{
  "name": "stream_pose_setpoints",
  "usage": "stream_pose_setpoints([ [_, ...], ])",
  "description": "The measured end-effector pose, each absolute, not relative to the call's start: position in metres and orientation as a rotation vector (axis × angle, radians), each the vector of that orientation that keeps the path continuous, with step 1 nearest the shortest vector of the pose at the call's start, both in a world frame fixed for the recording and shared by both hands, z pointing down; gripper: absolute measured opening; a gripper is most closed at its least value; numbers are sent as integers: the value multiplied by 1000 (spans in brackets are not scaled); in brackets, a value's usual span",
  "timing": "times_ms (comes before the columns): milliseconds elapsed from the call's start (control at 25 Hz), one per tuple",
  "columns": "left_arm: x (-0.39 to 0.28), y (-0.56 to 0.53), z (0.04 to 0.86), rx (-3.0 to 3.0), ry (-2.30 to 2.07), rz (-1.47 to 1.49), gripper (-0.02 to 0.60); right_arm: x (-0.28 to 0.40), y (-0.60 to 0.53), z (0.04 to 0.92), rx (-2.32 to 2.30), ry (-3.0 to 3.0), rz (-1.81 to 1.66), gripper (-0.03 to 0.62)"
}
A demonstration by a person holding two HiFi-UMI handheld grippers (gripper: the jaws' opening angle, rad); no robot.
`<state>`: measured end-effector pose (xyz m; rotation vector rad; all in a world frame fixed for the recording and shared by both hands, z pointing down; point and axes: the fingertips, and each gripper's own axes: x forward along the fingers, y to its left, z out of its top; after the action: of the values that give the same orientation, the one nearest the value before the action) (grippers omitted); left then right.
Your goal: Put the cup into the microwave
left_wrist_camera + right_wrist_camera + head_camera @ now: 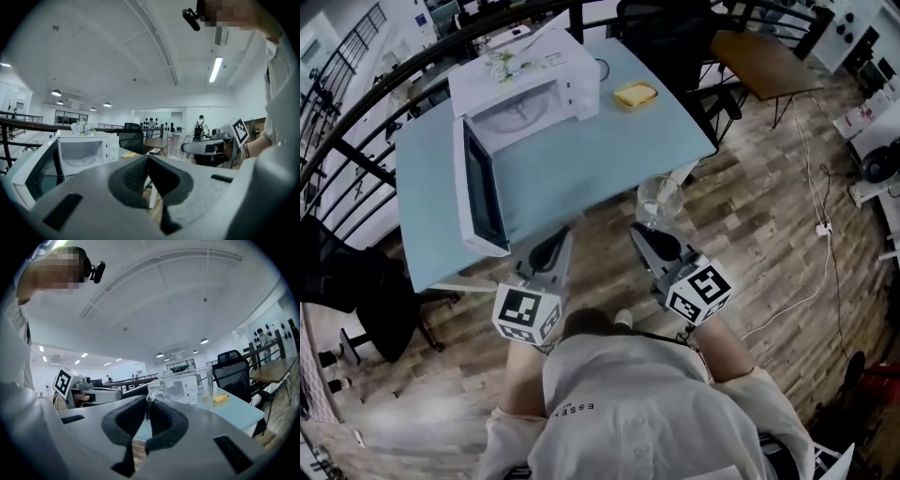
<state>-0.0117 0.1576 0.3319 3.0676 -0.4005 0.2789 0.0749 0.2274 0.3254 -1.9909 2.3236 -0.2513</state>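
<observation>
Grippers hung side by side just ahead of the person's chest, both aimed at the table. The left gripper [148, 160] had its jaws pressed together with nothing between them. My read was that it hung spare, since the door needed no more help.

The right gripper [147, 405] did the carrying. Its pads were clamped on the handle [151, 398] of the clear glass cup [659, 201], thin glass pinched between black rubber. Gripping there made sense: the body looked too wide and slippery for those jaws, and the handle let the cup ride upright, mouth up. The cup hung in the air, seemingly just short of the near edge of the pale blue table [581, 164], so not yet over the tabletop.

Further on, the microwave door [478, 192] stood swung wide toward the table's near-left side, leaving the front open to a straight approach. Behind it the white microwave [530, 94] showed its cavity and turntable bare, ready to take the cup. A small bunch of flowers [501, 64] sat on its roof. A yellow item [635, 95] lay off to its right, well clear of the likely route.
</observation>
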Motion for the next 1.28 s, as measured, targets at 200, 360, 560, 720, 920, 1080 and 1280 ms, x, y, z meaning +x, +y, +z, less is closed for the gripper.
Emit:
stream_pose_setpoints([
  [200, 8, 130, 355, 2994, -501, 322, 0, 101, 194, 345, -1913, 2377, -327, 23],
  [360, 24, 97, 366, 2964, -553, 332, 0, 115, 151, 356, -1846, 2430, -372, 23],
  [560, 41, 40, 377, 2926, -623, 328, 0, 120, 85, 365, -1748, 2508, -417, 23],
  [720, 45, -6, 377, 2902, -671, 291, 0, 116, 32, 372, -1664, 2573, -455, 23],
  [920, 44, -56, 379, 2890, -716, 272, 0, 109, -34, 385, -1584, 2651, -471, 23],
  [1080, 39, -85, 385, 2880, -761, 284, 0, 104, -77, 397, -1526, 2706, -483, 23],
  [1280, 37, -109, 385, 2837, -831, 282, 0, 102, -122, 416, -1450, 2767, -517, 23],
])
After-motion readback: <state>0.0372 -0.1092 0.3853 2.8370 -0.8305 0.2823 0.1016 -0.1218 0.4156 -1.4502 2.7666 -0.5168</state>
